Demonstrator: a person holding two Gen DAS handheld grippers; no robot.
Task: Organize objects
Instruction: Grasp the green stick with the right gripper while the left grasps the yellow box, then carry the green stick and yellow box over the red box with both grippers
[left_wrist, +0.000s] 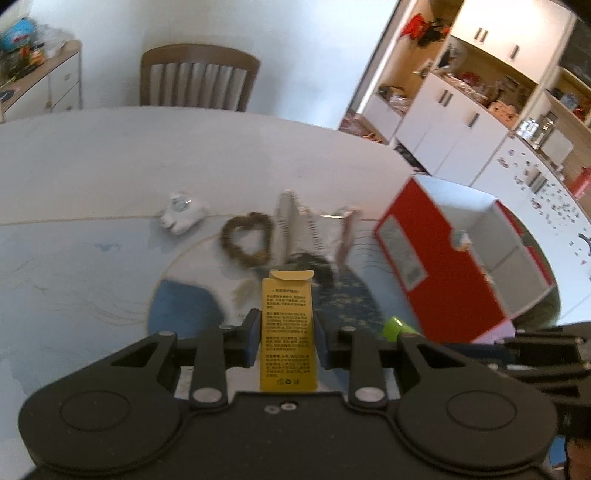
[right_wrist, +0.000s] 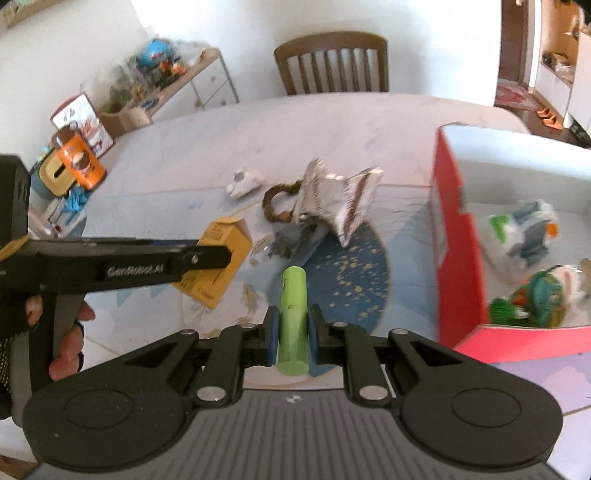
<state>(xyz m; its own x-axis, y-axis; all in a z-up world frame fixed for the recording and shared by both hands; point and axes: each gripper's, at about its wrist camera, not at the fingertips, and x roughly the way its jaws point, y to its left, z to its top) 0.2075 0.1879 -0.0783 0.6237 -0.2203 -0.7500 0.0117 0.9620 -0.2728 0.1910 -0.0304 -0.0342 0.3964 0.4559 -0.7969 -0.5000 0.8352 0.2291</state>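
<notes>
Left wrist view: the left claw (left_wrist: 287, 339) is clamped on a yellow carton (left_wrist: 288, 332), held upright between its blue pads and lifted above the surface (left_wrist: 92, 177), which is covered by a pale cloth with a blue round motif. Beyond the carton lie a small white figurine (left_wrist: 181, 213), a brown heart-shaped wreath (left_wrist: 246, 236), a crumpled foil wrapper (left_wrist: 314, 229) and a dark tangled item (left_wrist: 314, 264), blurred and not identifiable. To the right stands an open red box (left_wrist: 436, 258) with a white interior; the tip of a green tube (left_wrist: 395, 328) shows just beside its near corner. Right wrist view: the right claw (right_wrist: 292, 339) grips the green tube (right_wrist: 292, 321) lengthwise between its pads, pointing toward the middle of the surface. The left claw (right_wrist: 221, 254) enters from the left, held by a hand (right_wrist: 62, 332), with the yellow carton (right_wrist: 218, 266) in its grasp. The red box (right_wrist: 458, 258) sits at the right and already contains several packets and a green-and-orange bundle (right_wrist: 535, 299). Judged state of the task: some items are stowed in the box, two are in hand and appear bound for it, and the figurine (right_wrist: 243, 181), wreath (right_wrist: 275, 203), wrapper (right_wrist: 336, 195) and dark item remain loose on the surface.
</notes>
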